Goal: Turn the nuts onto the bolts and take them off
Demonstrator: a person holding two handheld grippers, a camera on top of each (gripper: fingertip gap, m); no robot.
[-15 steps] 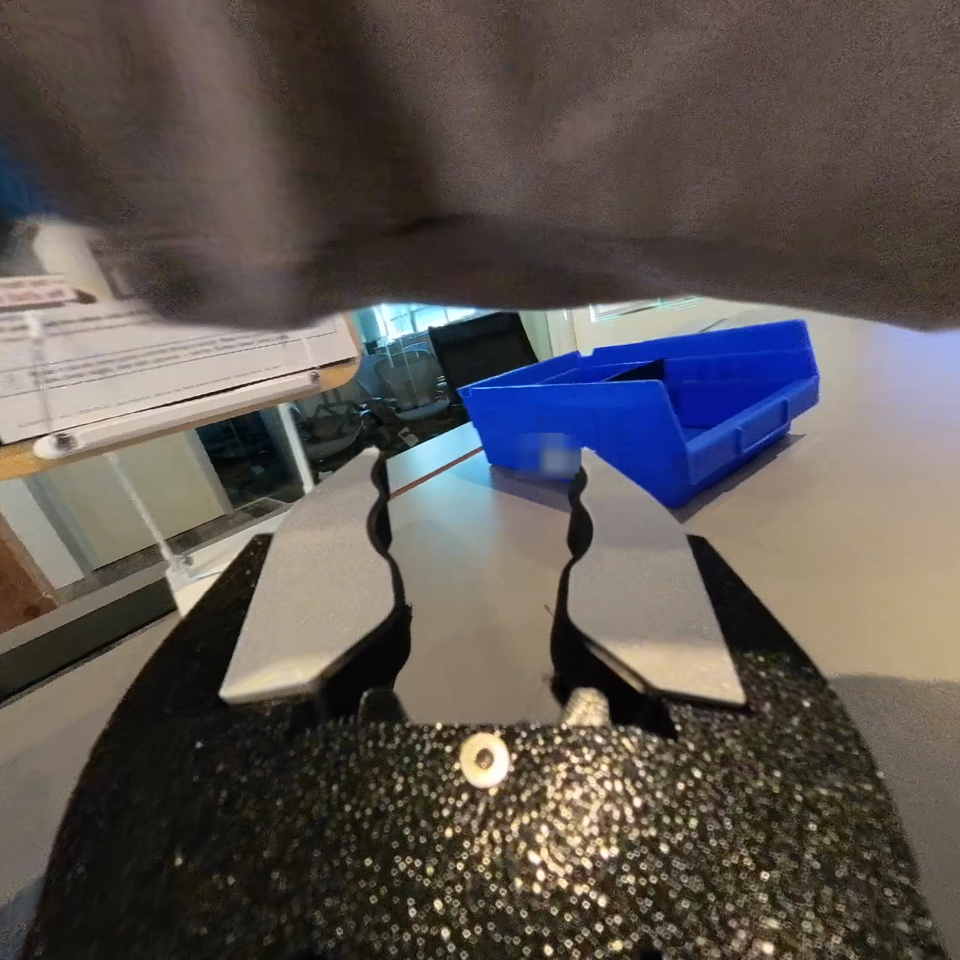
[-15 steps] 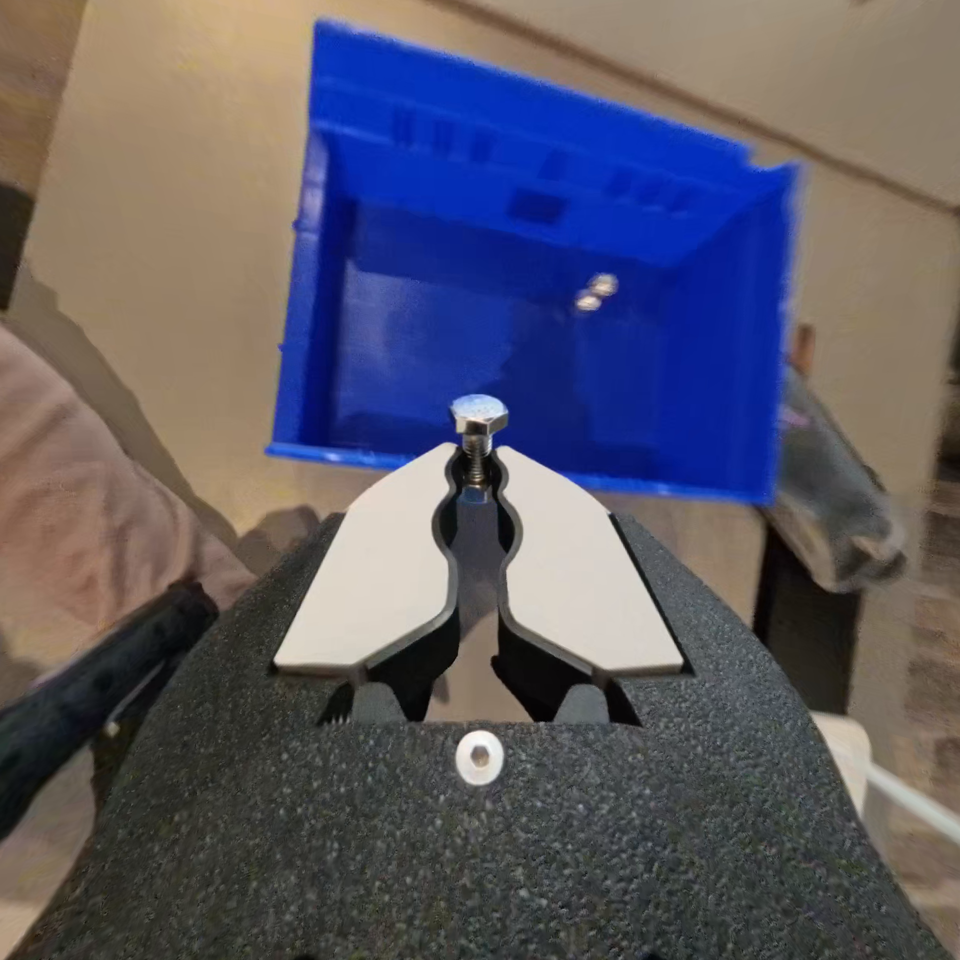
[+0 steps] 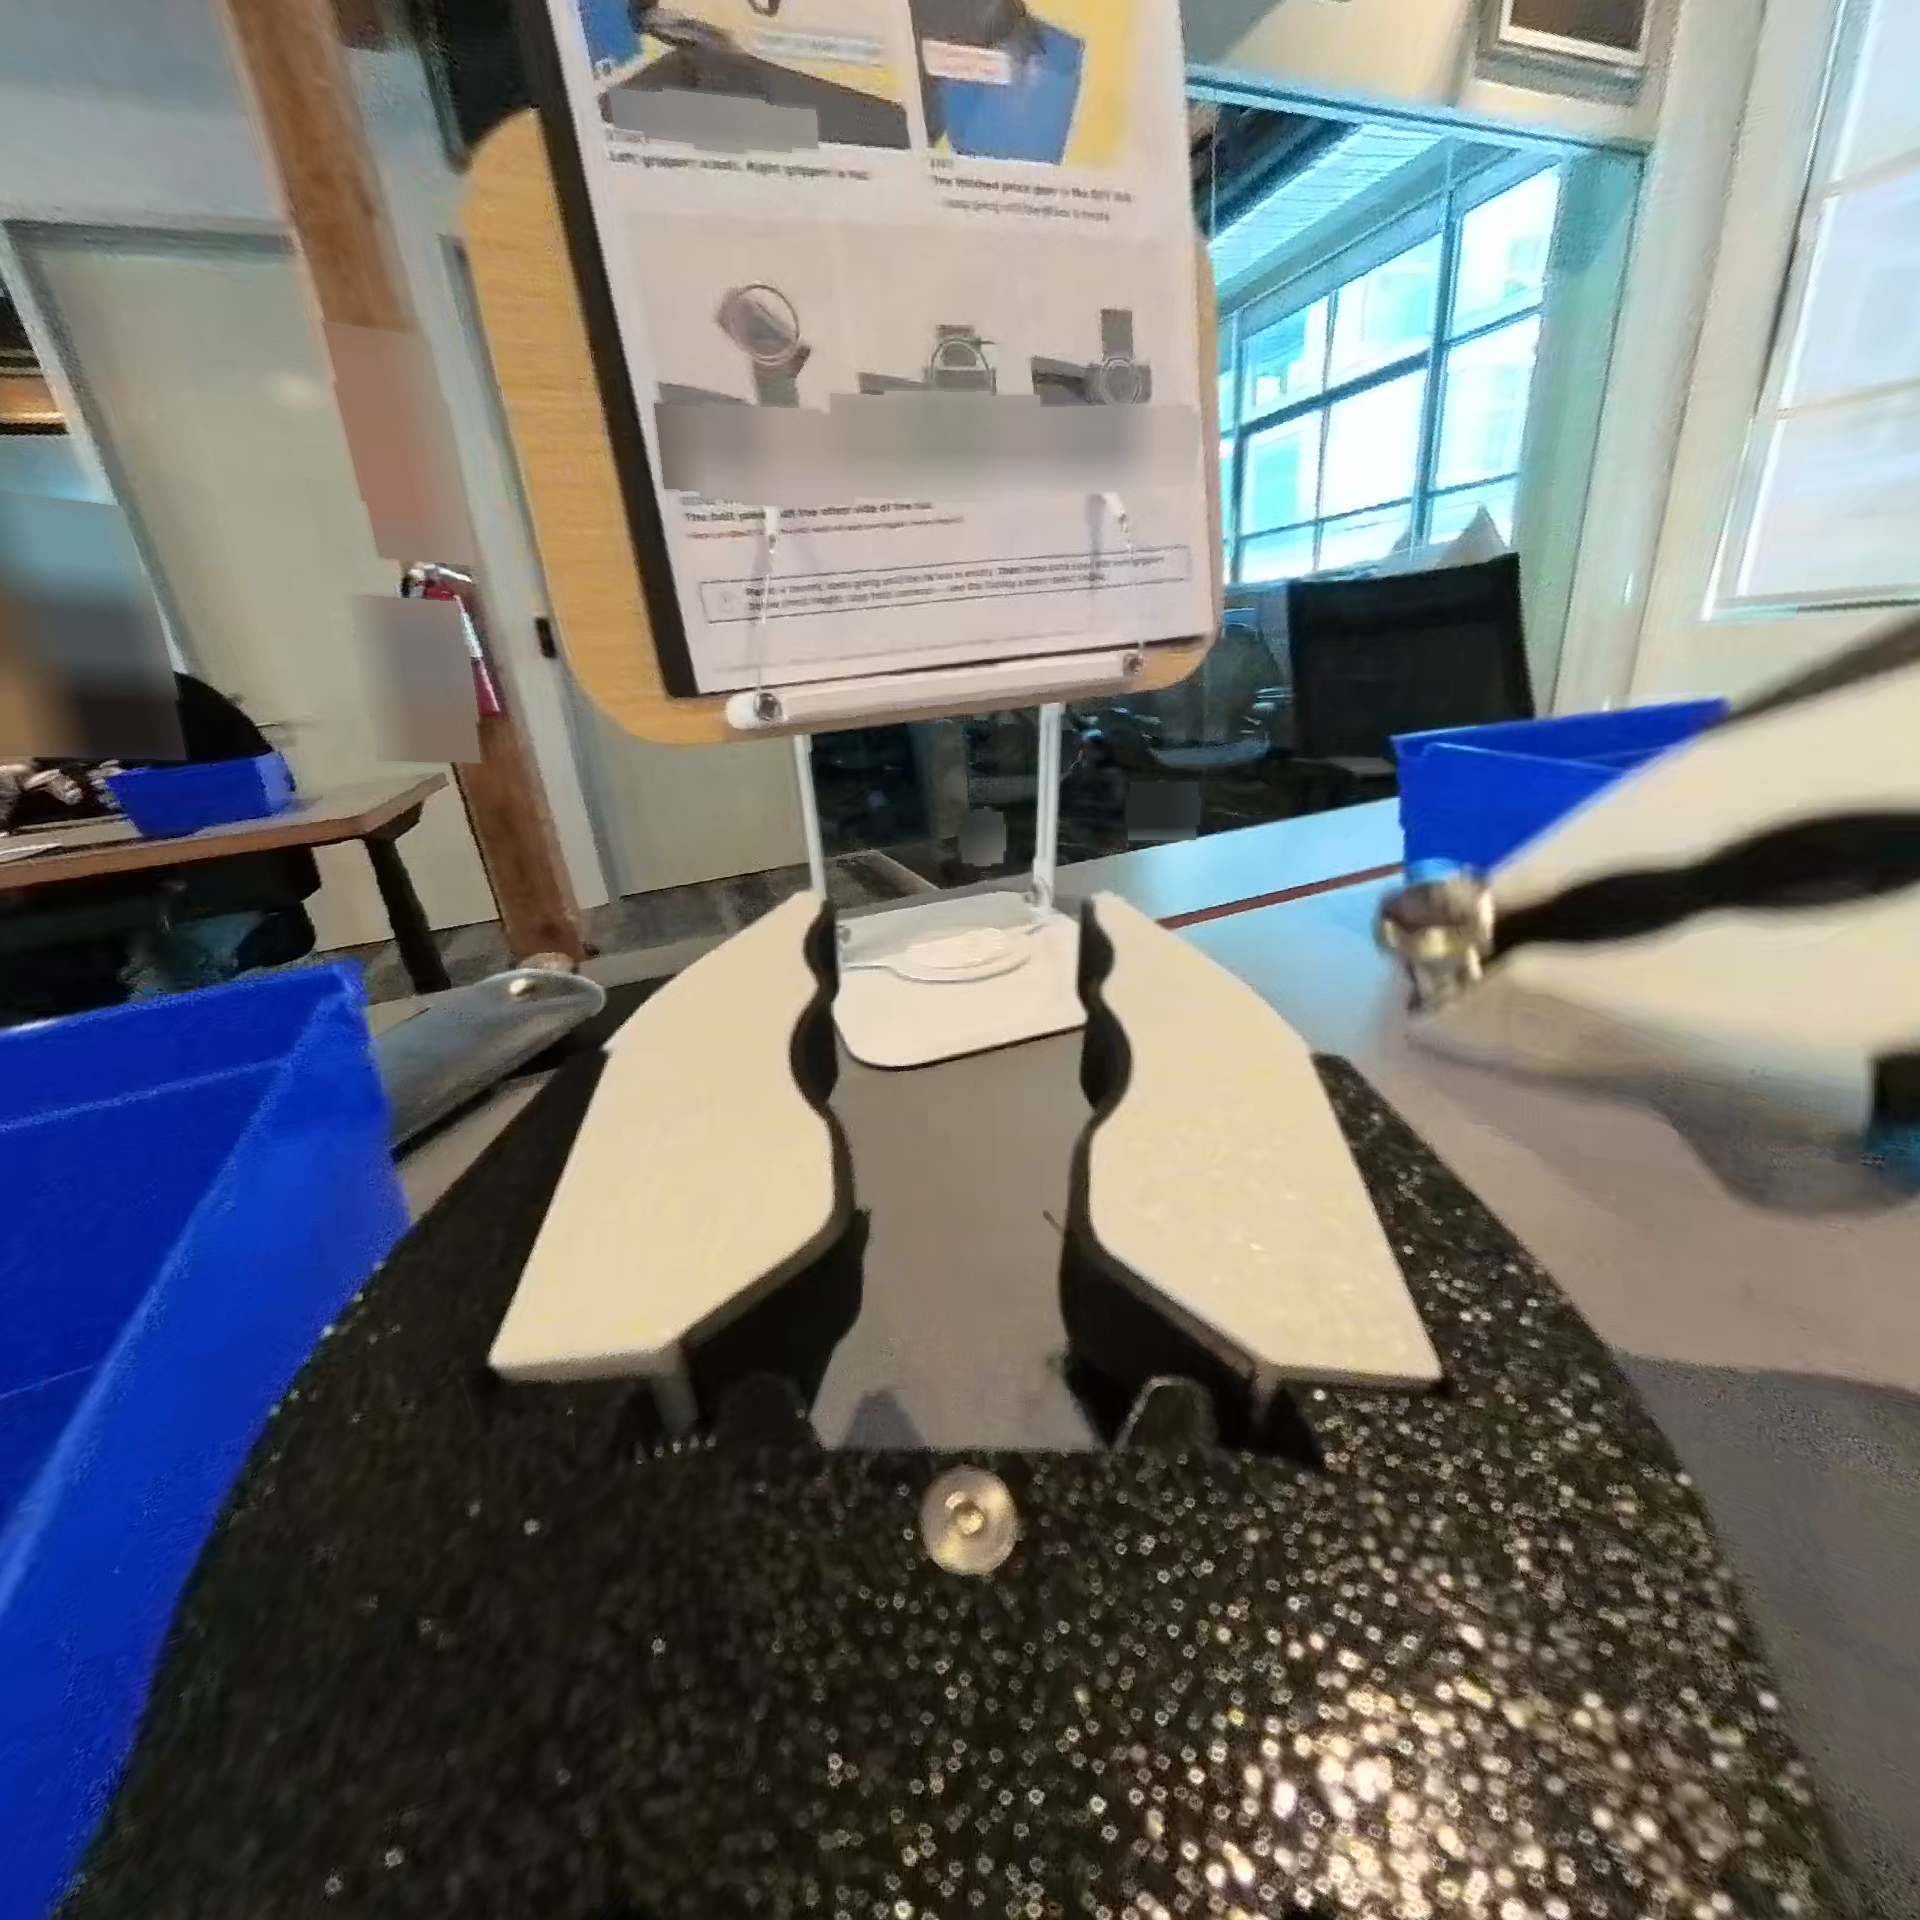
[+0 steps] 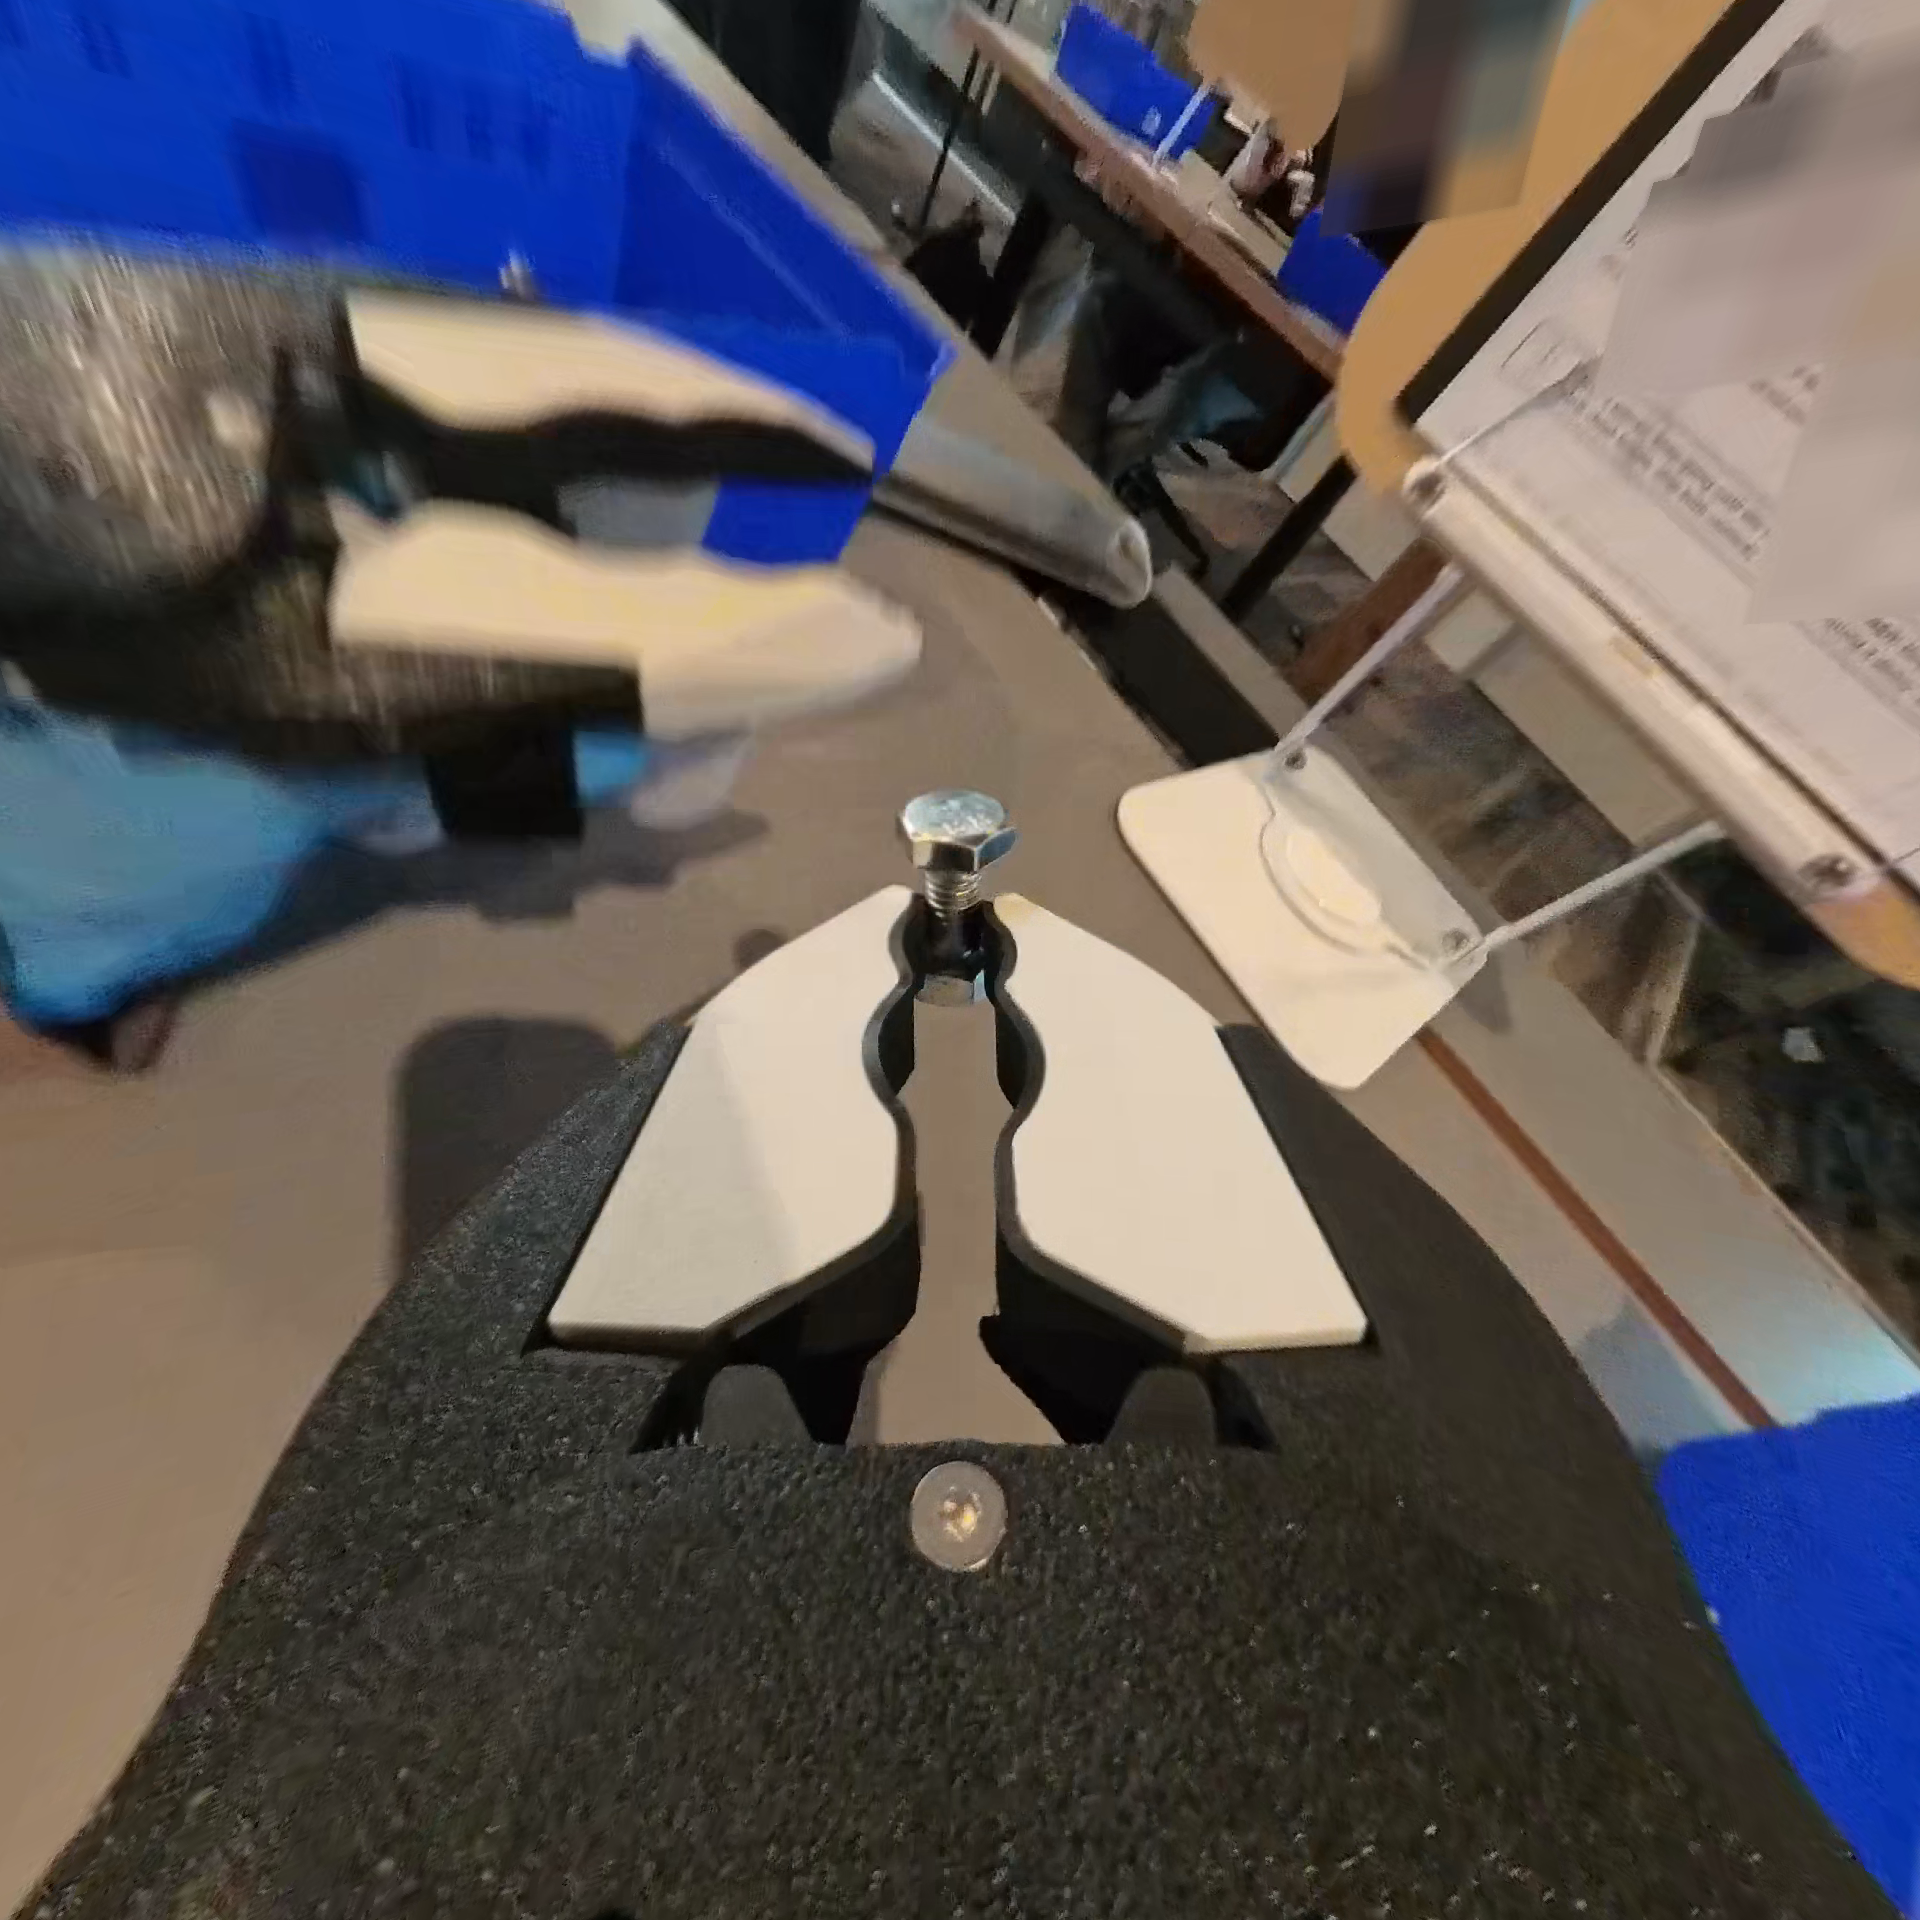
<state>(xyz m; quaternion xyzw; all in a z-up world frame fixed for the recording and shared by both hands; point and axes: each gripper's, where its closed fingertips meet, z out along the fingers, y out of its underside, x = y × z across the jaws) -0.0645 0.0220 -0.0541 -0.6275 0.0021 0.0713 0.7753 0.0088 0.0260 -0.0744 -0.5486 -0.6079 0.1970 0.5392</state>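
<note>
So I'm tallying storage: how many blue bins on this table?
2: one blue bin on the left gripper's left, another far right behind the right gripper. Others may be hidden.
</note>
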